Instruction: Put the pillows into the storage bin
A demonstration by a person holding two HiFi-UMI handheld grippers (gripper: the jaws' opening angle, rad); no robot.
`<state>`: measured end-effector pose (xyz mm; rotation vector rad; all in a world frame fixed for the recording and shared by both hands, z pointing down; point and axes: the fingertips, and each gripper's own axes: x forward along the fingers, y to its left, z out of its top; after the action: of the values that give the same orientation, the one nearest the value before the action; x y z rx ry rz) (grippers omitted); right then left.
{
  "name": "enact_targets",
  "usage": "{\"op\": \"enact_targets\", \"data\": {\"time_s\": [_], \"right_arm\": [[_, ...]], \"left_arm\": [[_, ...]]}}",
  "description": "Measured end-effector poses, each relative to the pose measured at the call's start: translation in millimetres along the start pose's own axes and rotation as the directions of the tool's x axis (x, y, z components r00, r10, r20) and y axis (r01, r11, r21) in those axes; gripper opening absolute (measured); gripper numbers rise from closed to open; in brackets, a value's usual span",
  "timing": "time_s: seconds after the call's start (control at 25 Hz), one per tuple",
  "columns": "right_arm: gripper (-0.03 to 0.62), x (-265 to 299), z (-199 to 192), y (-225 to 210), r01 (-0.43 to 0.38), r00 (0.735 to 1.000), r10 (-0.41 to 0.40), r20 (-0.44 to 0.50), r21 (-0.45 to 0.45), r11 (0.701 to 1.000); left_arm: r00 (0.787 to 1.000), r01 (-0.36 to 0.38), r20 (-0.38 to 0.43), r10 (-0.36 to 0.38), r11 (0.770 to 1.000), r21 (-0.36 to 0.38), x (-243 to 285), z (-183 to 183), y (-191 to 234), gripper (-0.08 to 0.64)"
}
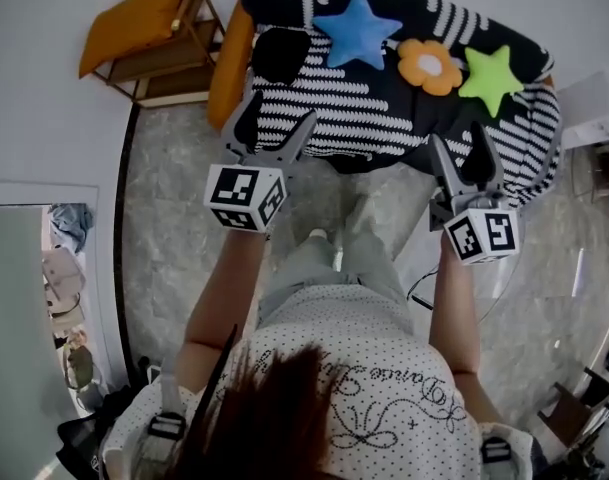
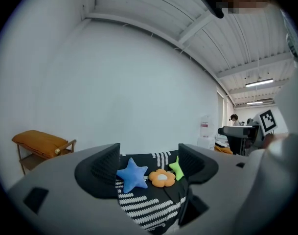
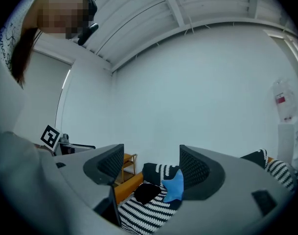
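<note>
Ahead of me a sofa under a black-and-white striped blanket (image 1: 384,118) carries a blue star pillow (image 1: 359,28), an orange flower pillow (image 1: 430,65), a green star pillow (image 1: 490,76) and a black pillow (image 1: 280,53). My left gripper (image 1: 276,123) hovers open at the blanket's near left edge, nothing between its jaws. My right gripper (image 1: 464,156) is open and empty at the near right edge. The left gripper view frames the blue star (image 2: 132,176), flower (image 2: 162,178) and green star (image 2: 176,169) between the left gripper's (image 2: 149,163) jaws. The right gripper (image 3: 151,165) faces the black pillow (image 3: 146,192) and blue star (image 3: 174,187).
A wooden rack with an orange cushion (image 1: 134,23) stands left of the sofa against the wall. A white box (image 1: 596,108) sits at the right. A glass panel (image 1: 34,298) lies at my left, cables (image 1: 424,288) on the marble floor at my right.
</note>
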<state>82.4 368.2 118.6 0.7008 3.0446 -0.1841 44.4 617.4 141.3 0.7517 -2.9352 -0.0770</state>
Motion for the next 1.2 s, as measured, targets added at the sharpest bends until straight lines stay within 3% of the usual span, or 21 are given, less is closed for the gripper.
{"op": "enact_targets", "data": {"time_s": [0.48,0.68,0.96,1.2], "right_arm": [[0.344,118,16,-111,-0.160,0.987,0.160,-0.010,-0.013,0.987],[0.344,146,14,-150,-0.179,0.984,0.179,-0.016,0.016,0.984],[0.344,189,-9,-155,-0.201,0.977,0.204,-0.054,0.061,0.978],[0.344,249,-15,-165,-0.164,0.984,0.167,-0.060,0.053,0.985]], "left_arm": [[0.990,-0.130,0.045,0.131,0.991,-0.028,135,22,9,0.358],[0.985,-0.169,0.039,0.170,0.985,-0.027,168,24,11,0.359],[0.979,-0.200,0.012,0.201,0.979,-0.046,196,16,41,0.359],[0.988,-0.155,-0.002,0.155,0.987,-0.044,245,14,87,0.359]]}}
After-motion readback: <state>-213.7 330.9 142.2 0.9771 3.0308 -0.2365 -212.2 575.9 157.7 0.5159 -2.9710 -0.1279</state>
